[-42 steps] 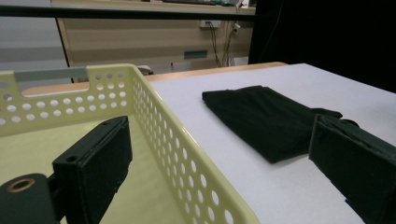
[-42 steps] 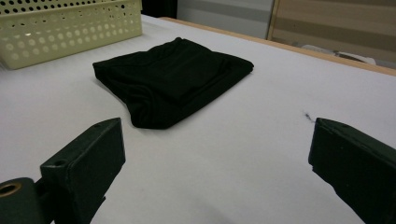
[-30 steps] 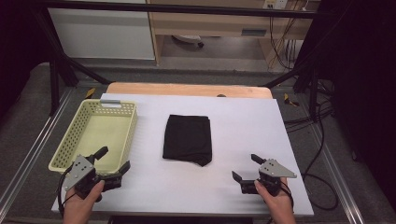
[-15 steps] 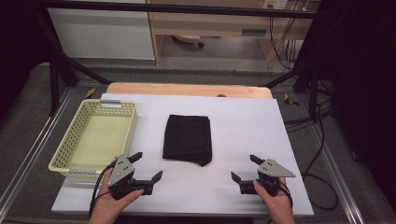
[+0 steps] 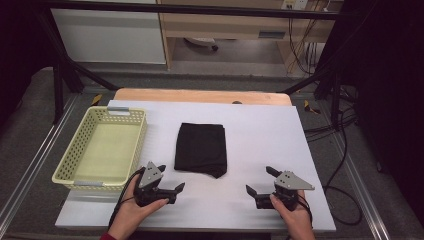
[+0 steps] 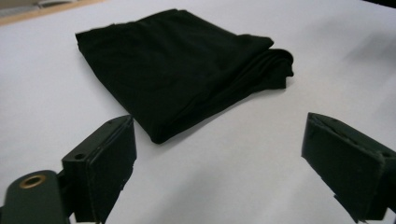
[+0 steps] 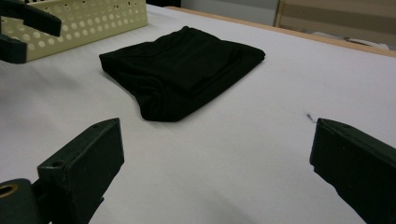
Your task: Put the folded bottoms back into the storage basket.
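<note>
Folded black cloth (image 5: 201, 149) lies flat near the middle of the white table (image 5: 260, 135) in the high view, with a pale yellow perforated basket (image 5: 67, 170) well apart to its left. The left gripper (image 5: 169, 179) sits just off the cloth's near left corner, its jaws spread with nothing between them; they have just been closing a little. The right gripper (image 5: 261, 181) rests near the table's front edge, off the cloth's near right corner and apart from it, jaws spread and empty.

From the left gripper view, the two black jaws stand wide apart at the bottom, with only bare white table between them. The cloth (image 6: 177, 70) lies just beyond them, its nearest corner close to the left-hand jaw but not touching it, and its stacked folded edges show on the right side.

From the right gripper view, the jaws stand wide apart over bare table. The cloth (image 7: 182, 70) lies farther off, a rounded corner pointing toward the camera. The basket (image 7: 88, 23) stands behind it at upper left, where the left gripper's (image 7: 23, 35) spread jaw tips also show.
</note>
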